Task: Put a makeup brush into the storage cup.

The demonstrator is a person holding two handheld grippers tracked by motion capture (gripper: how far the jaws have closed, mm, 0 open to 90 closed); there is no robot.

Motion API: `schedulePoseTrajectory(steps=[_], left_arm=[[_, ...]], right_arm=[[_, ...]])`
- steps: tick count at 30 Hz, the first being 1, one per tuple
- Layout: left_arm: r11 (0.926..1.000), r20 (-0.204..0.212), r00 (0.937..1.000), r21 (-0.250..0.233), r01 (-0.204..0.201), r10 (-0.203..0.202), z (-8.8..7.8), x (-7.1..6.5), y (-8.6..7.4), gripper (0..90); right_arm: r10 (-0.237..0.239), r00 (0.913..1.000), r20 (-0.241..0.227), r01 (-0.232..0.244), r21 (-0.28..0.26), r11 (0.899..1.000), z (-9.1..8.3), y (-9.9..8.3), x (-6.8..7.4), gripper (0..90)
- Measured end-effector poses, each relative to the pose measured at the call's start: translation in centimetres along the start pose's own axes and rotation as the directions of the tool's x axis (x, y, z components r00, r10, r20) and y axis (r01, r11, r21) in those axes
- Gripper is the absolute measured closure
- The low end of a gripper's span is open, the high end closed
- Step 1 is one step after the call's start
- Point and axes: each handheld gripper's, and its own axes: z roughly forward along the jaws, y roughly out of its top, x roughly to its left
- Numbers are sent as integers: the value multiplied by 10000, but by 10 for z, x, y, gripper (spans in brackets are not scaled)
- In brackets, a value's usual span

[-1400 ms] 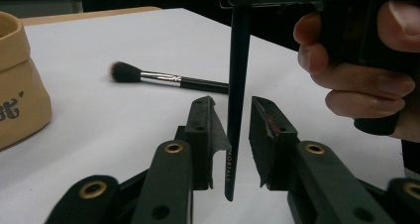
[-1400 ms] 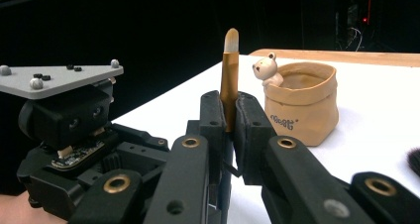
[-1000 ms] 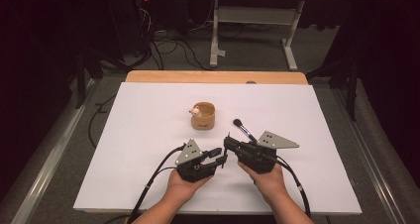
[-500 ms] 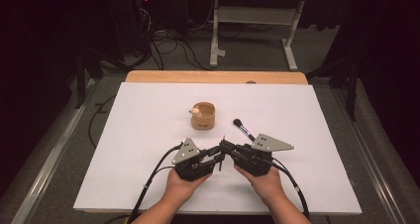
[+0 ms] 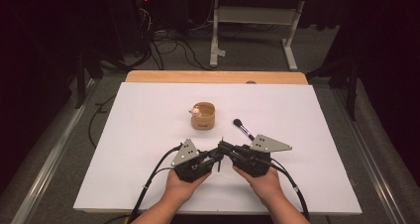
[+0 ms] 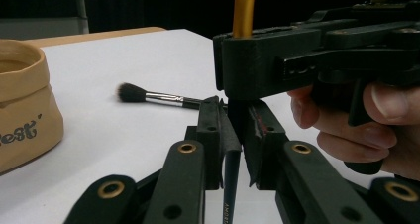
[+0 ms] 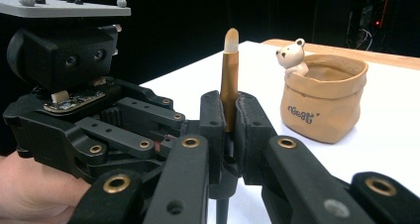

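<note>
A gold-ferruled brush (image 7: 229,80) stands upright with its pale tip up, and my right gripper (image 7: 228,102) is shut on the gold part. Its dark handle (image 6: 231,177) hangs below. My left gripper (image 6: 233,110) has just been closing on that handle, and its pads now press on it. In the high view both grippers meet tip to tip at the table's middle front, left gripper (image 5: 217,158) and right gripper (image 5: 225,148). A black-bristled brush (image 5: 242,129) lies flat on the white sheet just behind them.
A tan pot (image 5: 204,116) with a small bear figure (image 7: 292,55) on its rim stands behind the grippers, left of the lying brush. The white sheet (image 5: 124,135) covers a wooden table (image 5: 213,77). Cables trail from both grippers toward the front edge.
The left gripper's jaws have drawn together around the dark handle. The right gripper has shifted slightly left toward the left one. The pot and the lying brush have not moved.
</note>
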Motion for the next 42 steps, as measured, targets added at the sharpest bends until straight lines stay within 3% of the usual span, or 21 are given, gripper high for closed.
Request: schedulePoseTrajectory(steps=[16,28,42], left_arm=[[9997,-82,9997,-53,-222,222,0,-2,0,827],[9996,-106,9997,-129,-240,238,-3,0,1,828],[9999,-313,9995,-51,-96,95,-6,6,2,828]], right_arm=[[23,10000,-9,-24,-57,10000,0,0,0,846],[8,10000,-60,-9,-251,9997,-2,1,0,722],[-147,9996,251,154,-282,9995,-9,5,-5,537]])
